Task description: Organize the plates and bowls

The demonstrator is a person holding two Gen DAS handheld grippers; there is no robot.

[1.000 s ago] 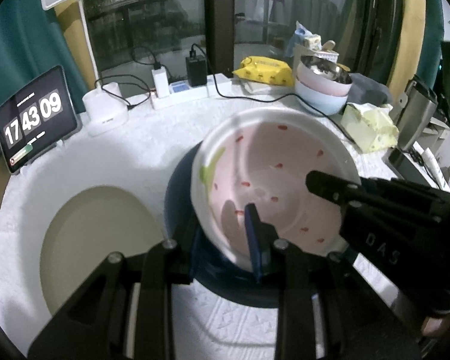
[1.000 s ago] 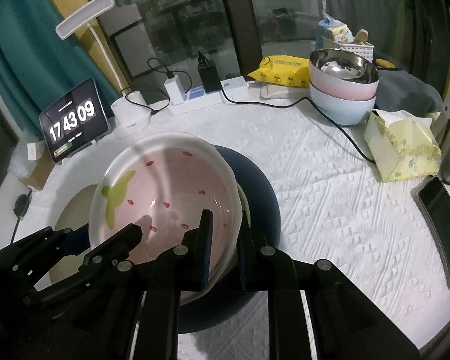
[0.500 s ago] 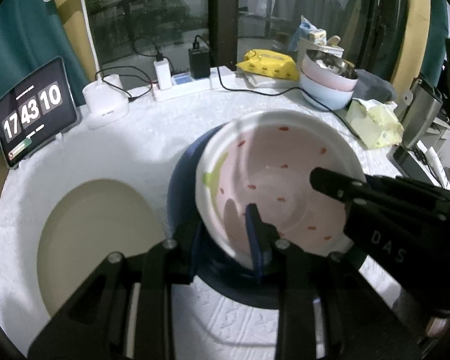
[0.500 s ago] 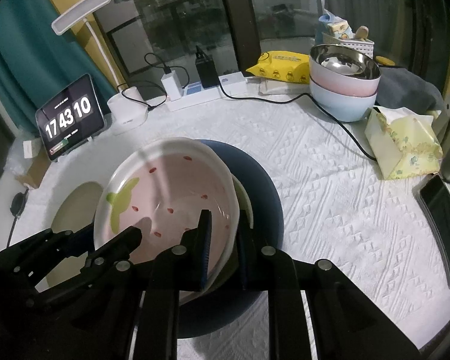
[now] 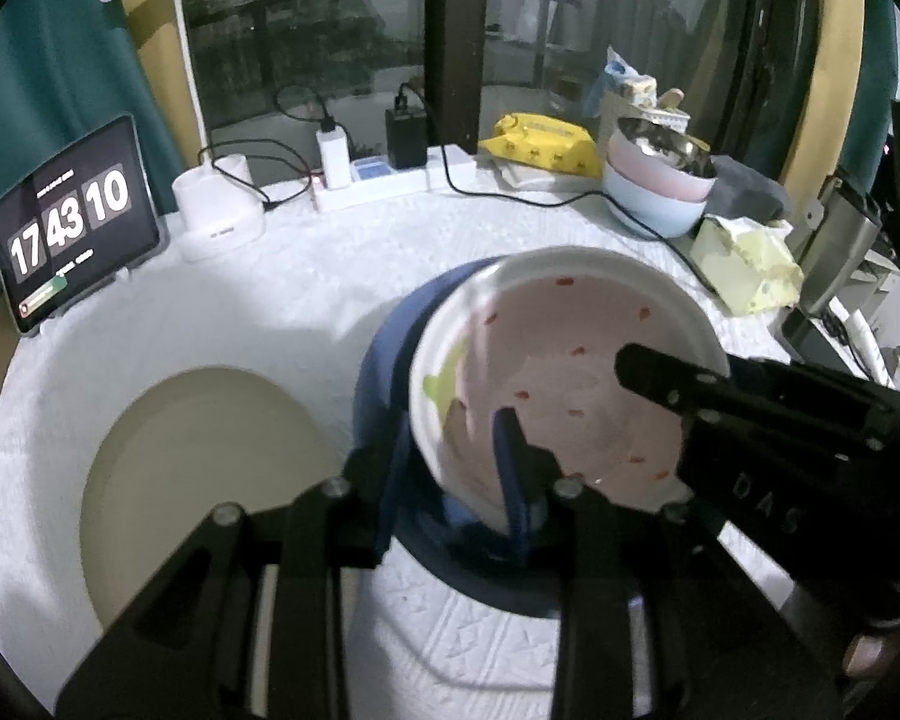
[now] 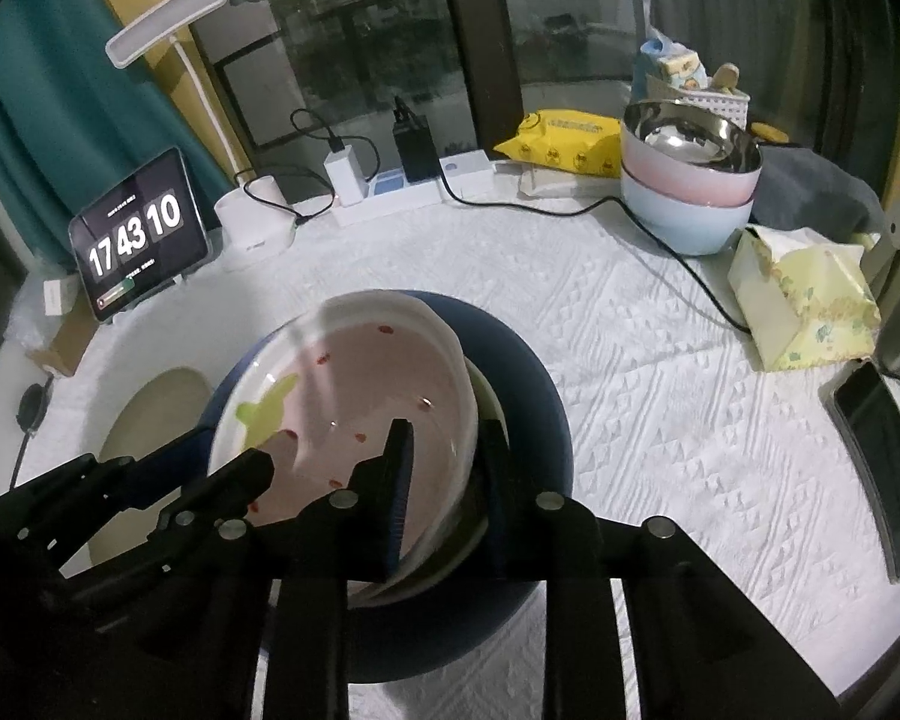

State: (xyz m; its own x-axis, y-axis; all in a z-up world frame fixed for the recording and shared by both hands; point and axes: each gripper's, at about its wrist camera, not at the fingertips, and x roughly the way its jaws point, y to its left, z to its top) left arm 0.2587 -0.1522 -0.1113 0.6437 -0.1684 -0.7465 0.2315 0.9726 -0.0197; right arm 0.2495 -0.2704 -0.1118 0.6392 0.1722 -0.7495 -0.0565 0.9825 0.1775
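Note:
A pink plate (image 5: pixel 570 348) with a white rim and red strawberry specks tilts over a dark blue plate (image 5: pixel 390 360) on the white cloth. My left gripper (image 5: pixel 450 438) is shut on its near-left rim, one pad inside and one outside. In the right wrist view the pink plate (image 6: pixel 360 384) leans on a cream plate (image 6: pixel 487 402) that lies in the blue plate (image 6: pixel 528 396). My right gripper (image 6: pixel 447 429) straddles the near-right rim. Its jaws are opening, and a small gap shows at the outer finger. A beige plate (image 5: pixel 198 468) lies flat to the left.
Stacked bowls (image 6: pixel 690 180), steel on pink on pale blue, stand at the back right. A black cable (image 6: pixel 660 234) runs past them. A yellow tissue pack (image 6: pixel 804 300) and a phone (image 6: pixel 876 450) sit at the right. A tablet clock (image 6: pixel 138 234) and a lamp base (image 5: pixel 216 210) stand back left.
The pink plate has sunk a little toward the blue plate and now leans on the stack. My right gripper's fingers have parted slightly. The left grip looks unchanged.

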